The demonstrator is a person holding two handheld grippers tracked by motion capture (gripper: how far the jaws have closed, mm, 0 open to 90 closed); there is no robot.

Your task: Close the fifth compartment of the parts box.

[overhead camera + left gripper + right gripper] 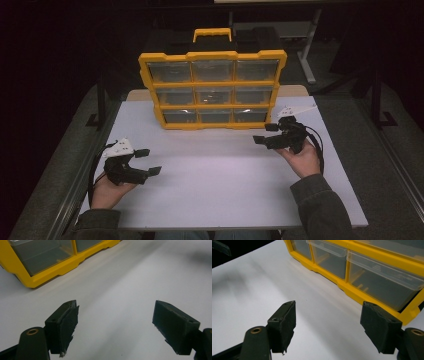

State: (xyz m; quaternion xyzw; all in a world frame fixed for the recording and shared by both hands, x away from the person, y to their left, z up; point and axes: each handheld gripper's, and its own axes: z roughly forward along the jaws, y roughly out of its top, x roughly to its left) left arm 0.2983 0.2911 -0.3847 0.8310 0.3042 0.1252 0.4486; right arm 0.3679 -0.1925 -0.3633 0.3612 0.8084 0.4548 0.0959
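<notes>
A yellow organiser (212, 84) with three rows of clear drawers stands upright at the back of the white table (215, 185). All its drawers look pushed in. My left gripper (150, 161) hovers over the table's front left, open and with nothing between its jaws. In the left gripper view the left gripper (115, 322) points at bare table, with the organiser's lower corner (57, 270) up at the left. My right gripper (264, 134) sits just off the organiser's lower right corner, open and empty. In the right gripper view the right gripper (328, 325) faces the bottom row of drawers (382, 285).
The organiser carries a yellow handle (212, 34) on top. Dark floor surrounds the table. A metal rail (75, 190) runs along its left side. Behind stands another desk's leg (307, 60). Bare white tabletop lies between the two grippers.
</notes>
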